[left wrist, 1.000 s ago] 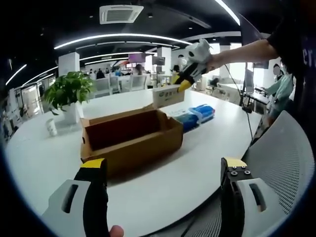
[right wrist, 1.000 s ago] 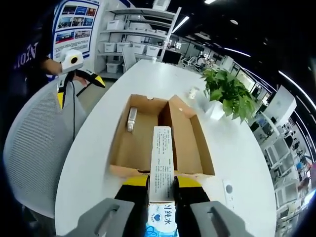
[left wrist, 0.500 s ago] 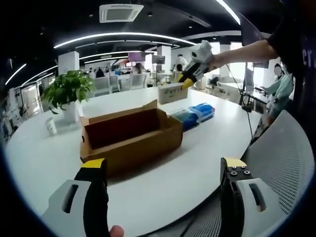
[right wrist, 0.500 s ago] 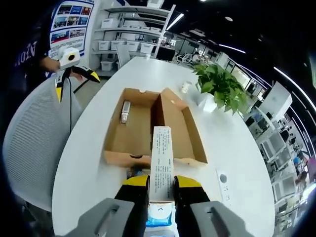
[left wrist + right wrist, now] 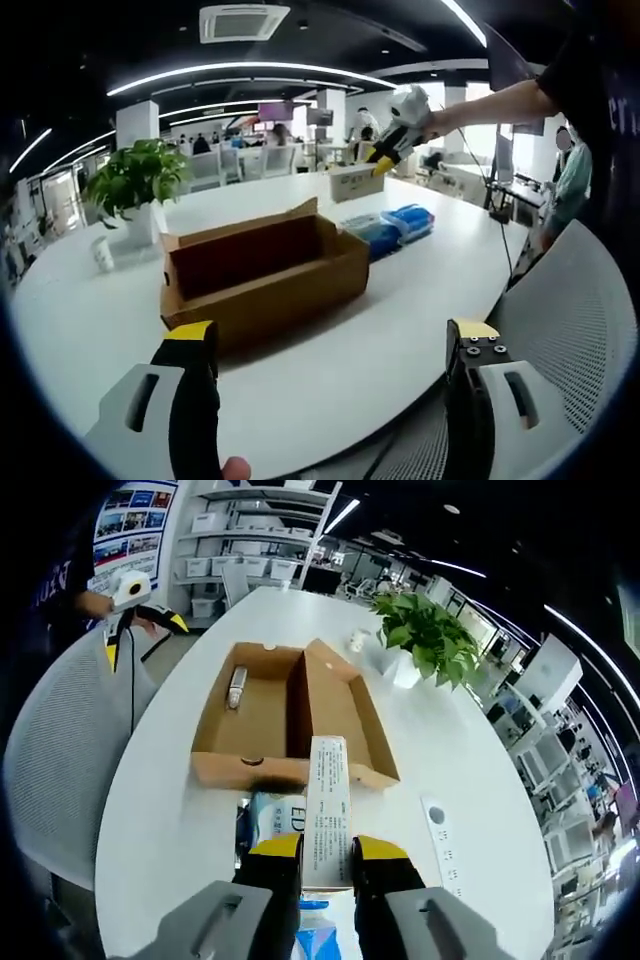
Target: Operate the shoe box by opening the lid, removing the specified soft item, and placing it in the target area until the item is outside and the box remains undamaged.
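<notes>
Now the right gripper [image 5: 326, 855], clamped on the tissue pack [image 5: 327, 810], has carried it clear of the open shoe box [image 5: 290, 720] at centre frame, over the tabletop [image 5: 190, 810]; extraction looks done. The left gripper [image 5: 330, 360] hangs wide open, lower frame.

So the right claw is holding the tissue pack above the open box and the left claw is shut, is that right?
Not quite: the left claw is open, its jaws wide apart in the left gripper view. The right claw does hold the tissue pack, though beyond the open box, not above it.
</notes>
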The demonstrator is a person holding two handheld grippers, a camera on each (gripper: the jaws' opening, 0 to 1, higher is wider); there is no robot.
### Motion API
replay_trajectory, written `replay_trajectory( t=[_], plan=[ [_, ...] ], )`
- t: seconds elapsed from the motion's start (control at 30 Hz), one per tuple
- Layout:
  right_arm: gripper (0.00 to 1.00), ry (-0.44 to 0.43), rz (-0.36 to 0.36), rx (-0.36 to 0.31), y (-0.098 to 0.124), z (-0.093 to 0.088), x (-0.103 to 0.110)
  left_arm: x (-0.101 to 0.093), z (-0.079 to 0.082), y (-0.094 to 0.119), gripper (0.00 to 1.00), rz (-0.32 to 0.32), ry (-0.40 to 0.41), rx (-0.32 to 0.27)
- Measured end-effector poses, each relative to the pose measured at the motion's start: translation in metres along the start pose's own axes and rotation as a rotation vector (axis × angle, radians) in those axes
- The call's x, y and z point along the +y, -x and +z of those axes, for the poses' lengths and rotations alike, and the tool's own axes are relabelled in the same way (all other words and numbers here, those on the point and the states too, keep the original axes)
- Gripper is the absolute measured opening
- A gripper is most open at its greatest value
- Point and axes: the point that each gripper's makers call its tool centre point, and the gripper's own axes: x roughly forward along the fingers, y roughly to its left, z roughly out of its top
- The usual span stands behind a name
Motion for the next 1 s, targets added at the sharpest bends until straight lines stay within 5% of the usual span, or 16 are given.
replay_trajectory(
  t=[1.0],
  plan=[
    [0.15, -0.044, -0.045, 0.1, 0.018, -0.073, -0.032, 0.001, -0.003, -0.001, 0.94, 0.013, -0.005, 0.02]
  ],
)
